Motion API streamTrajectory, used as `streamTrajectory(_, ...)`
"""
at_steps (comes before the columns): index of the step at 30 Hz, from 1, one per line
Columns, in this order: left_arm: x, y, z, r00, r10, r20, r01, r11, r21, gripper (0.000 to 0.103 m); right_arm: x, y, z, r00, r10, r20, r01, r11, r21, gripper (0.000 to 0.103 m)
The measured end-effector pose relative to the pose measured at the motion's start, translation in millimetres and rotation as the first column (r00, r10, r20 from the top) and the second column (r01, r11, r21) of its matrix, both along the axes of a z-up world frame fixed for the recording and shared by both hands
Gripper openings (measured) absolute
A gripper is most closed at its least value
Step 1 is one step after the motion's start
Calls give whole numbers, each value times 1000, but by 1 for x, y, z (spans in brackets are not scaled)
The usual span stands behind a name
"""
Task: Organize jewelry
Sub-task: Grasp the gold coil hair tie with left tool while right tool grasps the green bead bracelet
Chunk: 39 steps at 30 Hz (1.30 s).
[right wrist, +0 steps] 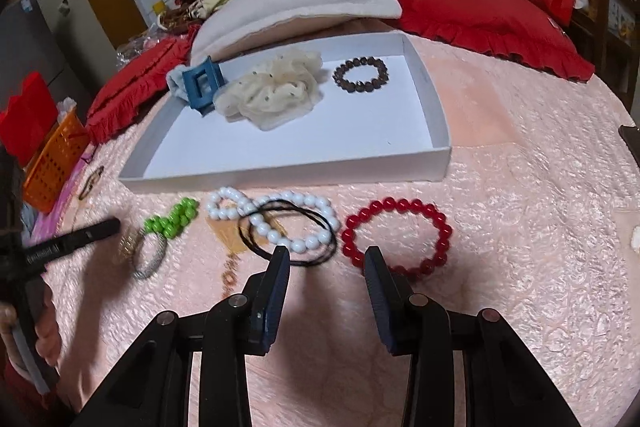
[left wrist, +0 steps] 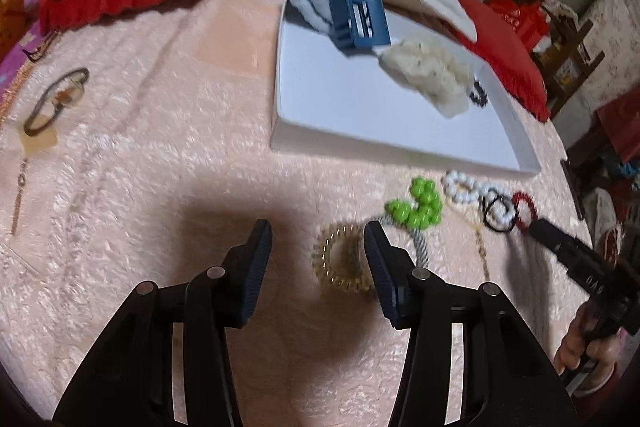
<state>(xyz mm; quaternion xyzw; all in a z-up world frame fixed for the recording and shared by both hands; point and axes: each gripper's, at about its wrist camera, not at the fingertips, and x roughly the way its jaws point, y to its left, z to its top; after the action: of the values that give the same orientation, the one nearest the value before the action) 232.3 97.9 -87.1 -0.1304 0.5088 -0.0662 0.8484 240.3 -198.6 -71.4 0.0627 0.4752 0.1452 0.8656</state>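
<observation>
A white tray [right wrist: 436, 115] on the pink bedspread holds a blue claw clip [right wrist: 201, 83], a cream scrunchie [right wrist: 272, 89] and a dark bead bracelet [right wrist: 361, 74]. In front of it lie a green bead tie [right wrist: 172, 218], a white bead string [right wrist: 280, 217], a black hair tie [right wrist: 288, 233] and a red bead bracelet [right wrist: 396, 237]. My right gripper [right wrist: 326, 261] is open and empty just before the red bracelet. My left gripper [left wrist: 318, 237] is open, its right finger over a gold spiral tie [left wrist: 340, 263]. The green tie [left wrist: 420, 207] lies just beyond.
Red pillows [right wrist: 492, 15] and a cream pillow [right wrist: 296, 3] lie behind the tray. An orange basket [right wrist: 54, 159] stands at the left. A brown hair tie on a card [left wrist: 52, 103] and thin chains [left wrist: 18, 199] lie on the bedspread far left.
</observation>
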Motion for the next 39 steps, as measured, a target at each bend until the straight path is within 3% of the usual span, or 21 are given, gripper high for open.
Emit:
streamTrajectory(3,-3,-4,-3,1000,-13,8,13,999,33,47,1,6,0,1000,1,0,-1,1000,27,37)
streamTrajectory(4,-4,-5,-3,1000,-15,12,15,999,43,40,2,9,-1,1000,9,-6,-9,999,35,37)
streamTrajectory(5,-4,-7,-3,1000,-23,14,22,998,50,14,2,12,-2,1000,15,-9,-15,999,34,37)
streamTrajectory(6,-3,-8,-6,999,-34,1,34,998,48,8,3,15,-3,1000,21,-12,-21,999,31,37)
streamTrajectory(10,-5,-8,-2,1000,-10,14,8,991,130,8,3,29,-3,997,71,-19,-70,997,38,37)
streamTrajectory(19,-3,25,1,997,71,2,-71,990,123,8,10,97,-6,974,222,-43,-217,971,97,37)
streamTrajectory(30,-1,29,-5,997,70,-12,-68,991,113,10,35,131,-23,978,195,-79,-189,979,79,37)
streamTrajectory(34,0,23,-5,999,49,-4,-48,990,130,9,35,147,-22,979,195,-59,-197,980,-22,37)
streamTrajectory(36,-1,21,-4,999,40,-4,-39,992,121,8,34,154,-23,980,192,-43,-195,977,-83,22)
streamTrajectory(37,-2,21,-2,999,40,0,-40,993,115,8,35,155,-23,980,195,-37,-198,976,-92,21)
streamTrajectory(39,-4,22,2,999,38,14,-39,995,91,8,37,152,-23,979,196,-49,-199,978,-63,9)
